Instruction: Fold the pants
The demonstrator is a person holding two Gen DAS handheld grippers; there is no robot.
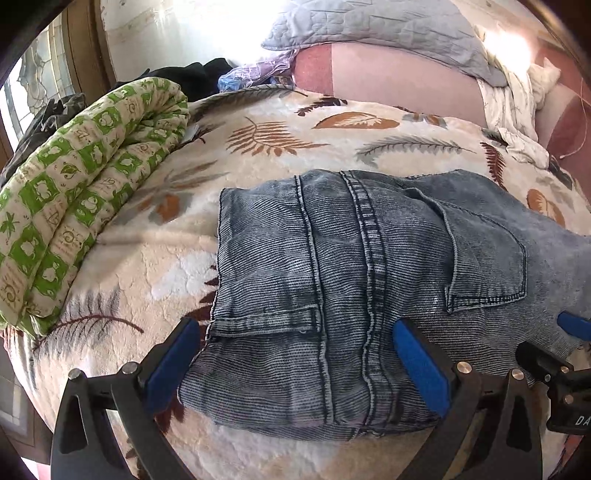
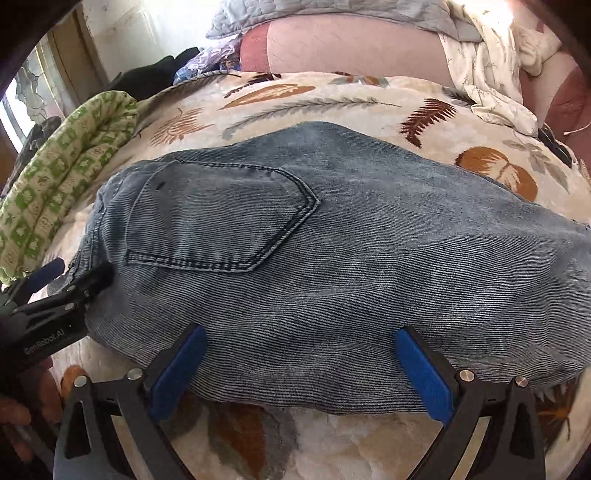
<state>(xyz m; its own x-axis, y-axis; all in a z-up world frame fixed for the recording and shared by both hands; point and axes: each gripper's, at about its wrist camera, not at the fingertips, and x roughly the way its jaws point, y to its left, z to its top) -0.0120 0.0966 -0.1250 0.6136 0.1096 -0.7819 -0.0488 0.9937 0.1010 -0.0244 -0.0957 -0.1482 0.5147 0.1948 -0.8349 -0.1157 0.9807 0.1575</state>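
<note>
Bed is covered w/ a cream fleece blanket [image 1: 147,258] printed w/ brown and grey leaves; most of both views is filled by it. Behind it a pink sheet [image 1: 399,74] is seen, w/ a grey quilted pillow [image 1: 369,26] at the head end and a white crumpled cloth [image 1: 513,99] to the right of it. A rolled green-and-cream quilt [image 1: 85,184] is laid along the blanket's left side, well apart from the denim.

Pants [image 2: 332,258], blue-grey washed denim, are laid flat on the blanket, roughly centre, already folded over: back pocket [image 2: 221,221] is faced up, seat seam and waistband end are seen in the left wrist view, leg part is run off to the right.

Left gripper [image 1: 295,369] is spread wide; near edge of the waist end lies between its blue pads [image 1: 421,369], nothing is clamped. Right gripper [image 2: 303,373] is likewise spread wide, set at the near edge of the pants w/ cloth between the pads, nothing pinched. Whether pads touch the cloth can't be told in either view.

In the right wrist view the left gripper's black body is seen at far left beside the pants' waist end, w/ part of a hand [image 2: 22,406] under it. Dark clothes [image 1: 184,79] are piled at the back left corner.
</note>
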